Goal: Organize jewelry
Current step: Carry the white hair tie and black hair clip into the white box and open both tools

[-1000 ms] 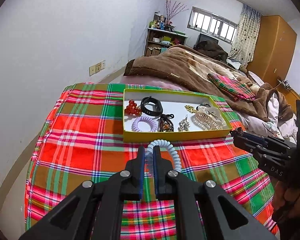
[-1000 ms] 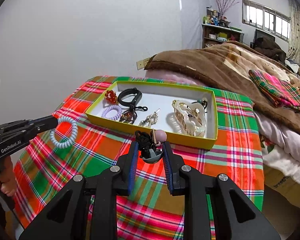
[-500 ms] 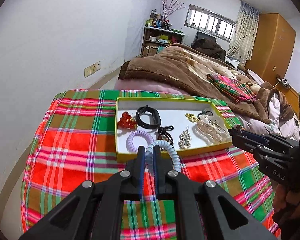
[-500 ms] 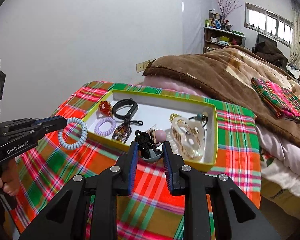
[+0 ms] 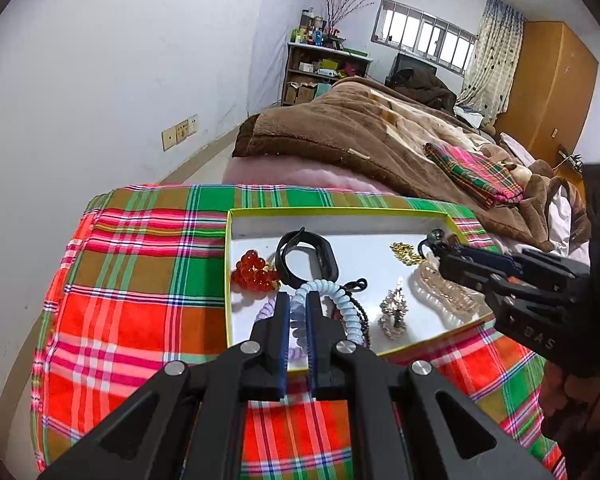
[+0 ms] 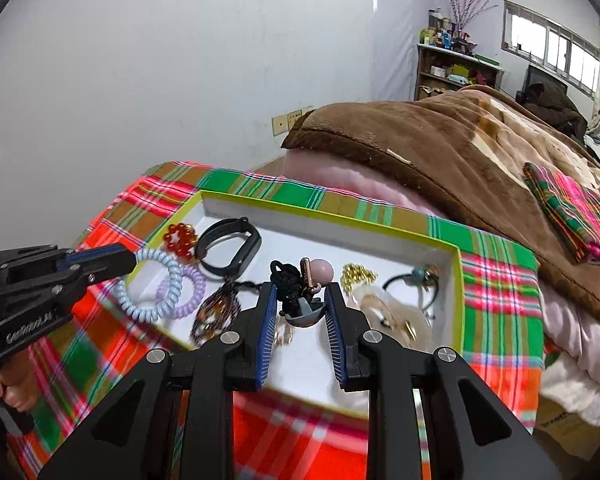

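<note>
Left gripper (image 5: 298, 312) clamped on the springy, feather-light blue coil tie (image 5: 332, 300) over the tray's (image 5: 340, 211) near-left corner, right gripper (image 6: 300, 308) pinching the floppy tasselled charm (image 6: 300, 284) by its base.

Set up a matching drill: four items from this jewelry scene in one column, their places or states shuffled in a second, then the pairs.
Items:
1. pale blue coil hair tie
2. black knotted charm
3. red bead cluster
4. black wristband

Places:
A. lying in the yellow tray beside the red beads
B. pinched in the left tongs
C. near the tray's left wall
D. held between the right tongs

Pairs: 1-B, 2-D, 3-C, 4-A
</note>
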Demonstrator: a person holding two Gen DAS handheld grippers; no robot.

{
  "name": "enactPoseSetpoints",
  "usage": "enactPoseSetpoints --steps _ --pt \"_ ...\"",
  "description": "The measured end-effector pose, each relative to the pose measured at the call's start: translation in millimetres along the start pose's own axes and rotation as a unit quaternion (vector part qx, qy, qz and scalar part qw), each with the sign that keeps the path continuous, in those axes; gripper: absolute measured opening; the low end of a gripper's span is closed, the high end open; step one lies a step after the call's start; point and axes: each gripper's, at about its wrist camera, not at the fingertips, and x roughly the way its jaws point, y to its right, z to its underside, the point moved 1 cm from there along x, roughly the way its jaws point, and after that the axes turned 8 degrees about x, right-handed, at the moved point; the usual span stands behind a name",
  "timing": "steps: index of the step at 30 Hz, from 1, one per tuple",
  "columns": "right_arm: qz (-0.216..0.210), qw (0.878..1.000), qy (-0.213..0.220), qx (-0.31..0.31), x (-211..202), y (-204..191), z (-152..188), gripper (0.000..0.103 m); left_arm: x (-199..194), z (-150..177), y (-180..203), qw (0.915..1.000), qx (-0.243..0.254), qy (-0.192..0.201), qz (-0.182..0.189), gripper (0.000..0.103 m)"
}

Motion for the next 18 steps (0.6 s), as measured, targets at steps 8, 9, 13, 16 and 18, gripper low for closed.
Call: enactPoseSetpoints --steps 8,9,13,16,18 --pt "-0.004 1.0 -0.028 0.01 38.0 5.9 -6.8 0.025 25.6 5.5 -3.1 0.9997 0.006 -0.024 0.004 0.008" --pt "-0.003 0.999 -0.031 0.01 41.0 6.0 -6.5 0.025 28.0 6.5 -3.2 0.9996 0.007 -0.026 0.004 0.008" --pt "-0.003 0.999 -0.044 0.015 53.0 9.5 -5.9 0.025 36.0 10.7 -6.5 0.9994 0.004 -0.035 0.005 0.008" --pt "-0.006 0.999 -0.052 0.015 57.5 9.1 -5.2 0.026 38.2 12.7 -8.3 0.9992 0.002 -0.038 0.005 0.008" --pt "-0.006 0.998 -0.054 0.012 59.1 7.4 -5.0 0.026 38.8 13.9 -9.3 0.9992 0.001 -0.04 0.001 0.008"
